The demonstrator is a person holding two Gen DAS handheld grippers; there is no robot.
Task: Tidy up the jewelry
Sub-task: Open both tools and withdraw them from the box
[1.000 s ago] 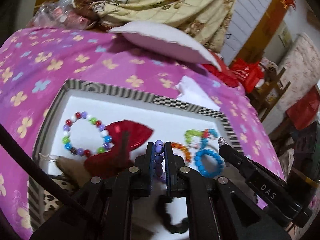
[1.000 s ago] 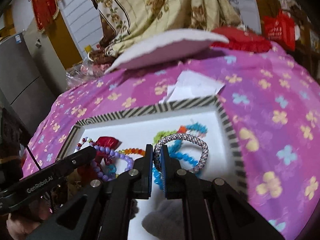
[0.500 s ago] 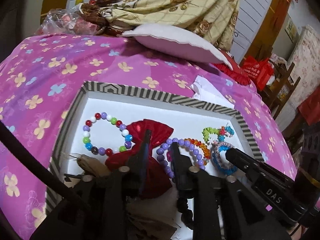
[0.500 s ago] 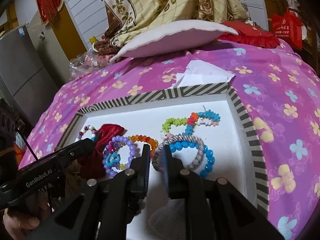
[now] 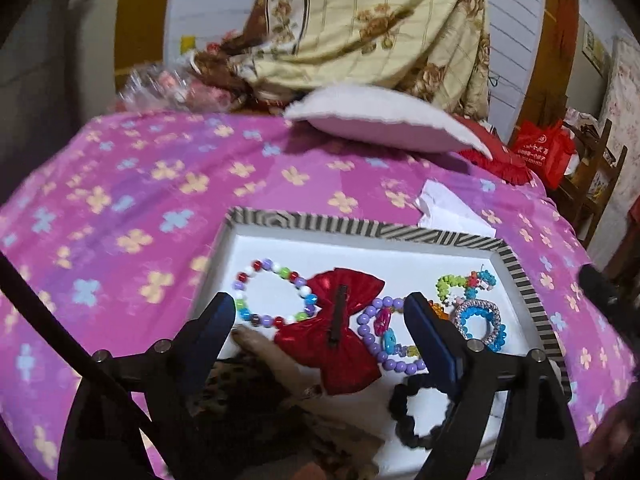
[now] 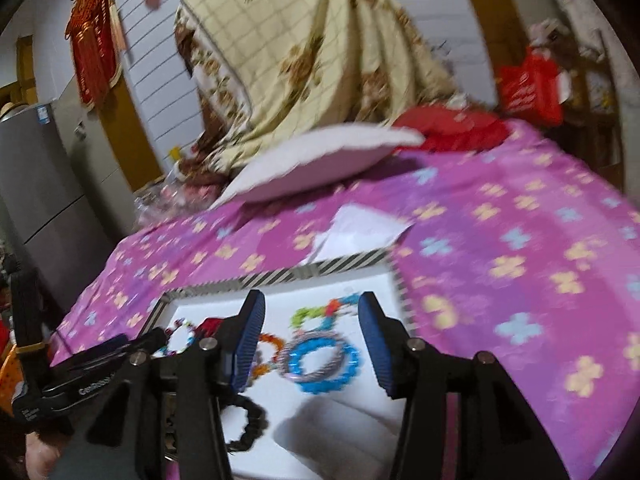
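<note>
The striped tray [image 5: 440, 236] lies beneath both tools, its jewelry spread ahead of their tips. Left gripper [image 5: 320, 312] and right gripper [image 6: 310, 324] gape, holding nothing — seemingly between picks. Next likely needs closing on one piece — the purple bracelet [image 5: 372, 340] just inside the left's right finger.

Bright pink flowery bedspread [image 5: 152, 184] covers the whole bed, with a white pillow [image 5: 384, 120] up top. Yellow floral blanket [image 5: 372, 20] hangs behind, red bag [image 5: 544, 152] off right.
</note>
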